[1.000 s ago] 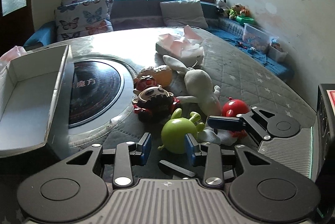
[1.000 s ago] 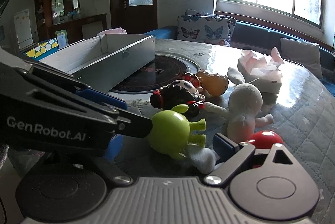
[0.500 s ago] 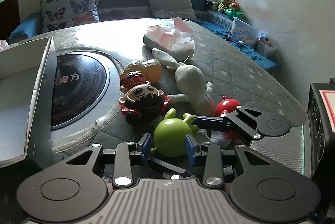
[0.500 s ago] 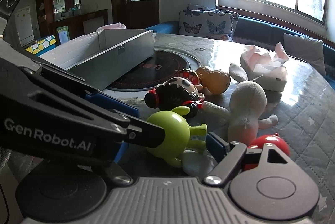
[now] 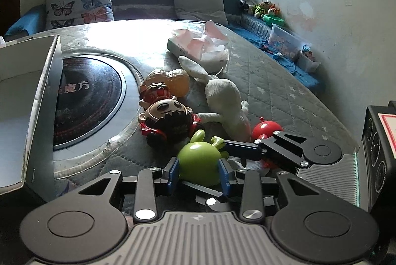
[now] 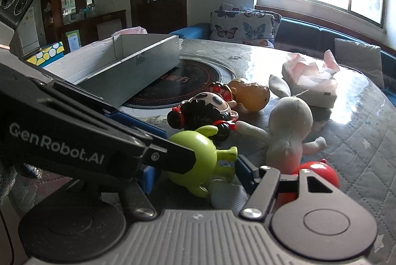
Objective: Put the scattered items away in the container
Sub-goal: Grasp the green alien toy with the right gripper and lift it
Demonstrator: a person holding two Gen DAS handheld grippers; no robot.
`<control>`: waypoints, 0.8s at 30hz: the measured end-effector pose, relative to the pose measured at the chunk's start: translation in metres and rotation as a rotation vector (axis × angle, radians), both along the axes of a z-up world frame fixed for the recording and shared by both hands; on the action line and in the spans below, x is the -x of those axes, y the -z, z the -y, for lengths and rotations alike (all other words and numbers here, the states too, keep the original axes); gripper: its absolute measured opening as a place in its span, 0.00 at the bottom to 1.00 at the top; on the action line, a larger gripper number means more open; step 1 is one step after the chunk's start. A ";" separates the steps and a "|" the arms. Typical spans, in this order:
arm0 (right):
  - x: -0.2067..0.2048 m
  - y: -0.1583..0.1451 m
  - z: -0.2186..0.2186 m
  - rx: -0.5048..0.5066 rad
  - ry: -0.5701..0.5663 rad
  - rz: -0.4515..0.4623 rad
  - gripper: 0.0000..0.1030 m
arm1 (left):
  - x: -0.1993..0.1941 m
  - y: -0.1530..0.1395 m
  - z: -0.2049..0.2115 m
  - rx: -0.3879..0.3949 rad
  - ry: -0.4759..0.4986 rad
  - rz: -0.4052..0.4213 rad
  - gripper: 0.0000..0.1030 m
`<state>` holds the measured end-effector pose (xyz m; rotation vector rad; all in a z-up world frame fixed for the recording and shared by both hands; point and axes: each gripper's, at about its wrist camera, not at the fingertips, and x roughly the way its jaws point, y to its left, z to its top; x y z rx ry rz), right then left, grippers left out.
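A green alien toy (image 5: 199,161) lies on the quilted table among the scattered toys. My left gripper (image 5: 198,174) has a blue pad on each side of its round head, and the jaws are closing on it. My right gripper (image 6: 198,175) comes in from the right around the toy's legs and a white soft piece (image 6: 222,198). Its jaws are closing, and a gap still shows at the visible right pad. One of its fingers (image 5: 242,147) lies beside the toy's arm; the other is mostly hidden. The open grey box (image 5: 37,96) stands at the left.
Beyond the green toy lie a black-haired doll head (image 5: 165,116), an orange peanut toy (image 5: 170,81), a white plush rabbit (image 5: 225,101) and a red ball toy (image 5: 266,128). A tissue pack (image 5: 198,47) sits farther back. A round black cooker plate (image 5: 91,101) is set into the table beside the box.
My left gripper has slid forward so the green toy sits between its pads, which have narrowed slightly. The right gripper's fingers have drawn much closer together around the toy's lower part.
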<state>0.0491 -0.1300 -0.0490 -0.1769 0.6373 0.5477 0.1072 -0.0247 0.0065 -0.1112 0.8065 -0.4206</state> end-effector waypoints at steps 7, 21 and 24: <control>0.006 -0.016 -0.008 0.001 -0.036 0.026 0.64 | 0.014 -0.016 -0.016 0.031 -0.034 0.049 0.34; -0.016 -0.070 -0.097 -0.008 -0.257 0.179 0.64 | 0.025 -0.065 -0.108 0.056 -0.262 0.188 0.34; -0.027 -0.072 -0.126 -0.006 -0.330 0.179 0.64 | 0.022 -0.066 -0.134 0.061 -0.325 0.180 0.34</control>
